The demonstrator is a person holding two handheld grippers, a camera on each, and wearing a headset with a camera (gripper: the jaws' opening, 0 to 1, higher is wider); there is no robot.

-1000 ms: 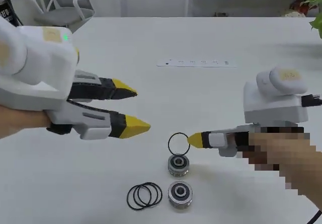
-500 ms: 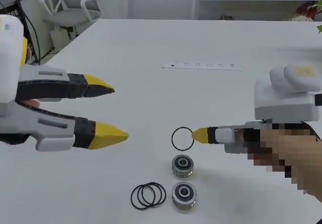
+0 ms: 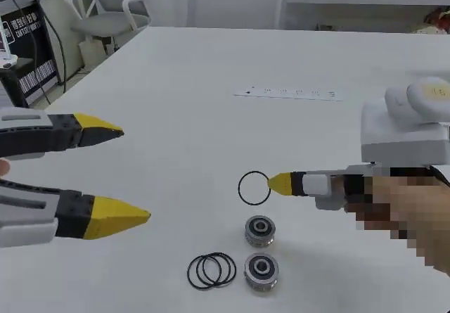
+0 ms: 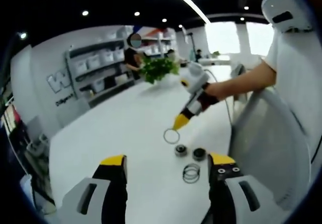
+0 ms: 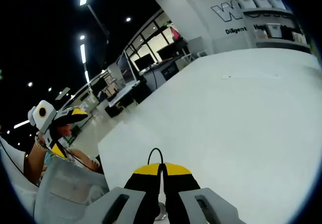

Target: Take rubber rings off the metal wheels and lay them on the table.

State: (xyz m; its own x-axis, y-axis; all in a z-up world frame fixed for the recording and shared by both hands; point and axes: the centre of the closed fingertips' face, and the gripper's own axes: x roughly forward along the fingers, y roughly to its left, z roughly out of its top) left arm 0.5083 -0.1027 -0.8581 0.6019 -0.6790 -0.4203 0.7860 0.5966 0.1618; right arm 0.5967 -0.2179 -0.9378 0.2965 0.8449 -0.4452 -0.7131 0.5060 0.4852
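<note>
- Spreading under everything, the broad white worktop (image 3: 211,81) carries all the small parts near its front edge.
- The left hand-held gripper (image 3: 133,174) (image 4: 167,159), white with black jaws and yellow tips, hovers above the worktop with its jaws spread wide and nothing between them.
- The right hand-held gripper (image 3: 273,183) (image 4: 177,125) (image 5: 161,168) has its yellow tips pressed together, pinching a ring at its edge.
- A flat white power strip (image 3: 290,93) lies well behind the parts.
- Two silver metal wheels (image 3: 260,231) (image 4: 181,150) sit close together, one nearer the person than the other.
- Three loose black rubber rings (image 3: 211,271) (image 4: 191,172) lie overlapping just beside the nearer wheel.
- The pinched thin black rubber ring (image 3: 239,188) (image 4: 164,136) (image 5: 156,149) hangs off the right tips, just behind the farther wheel.
</note>
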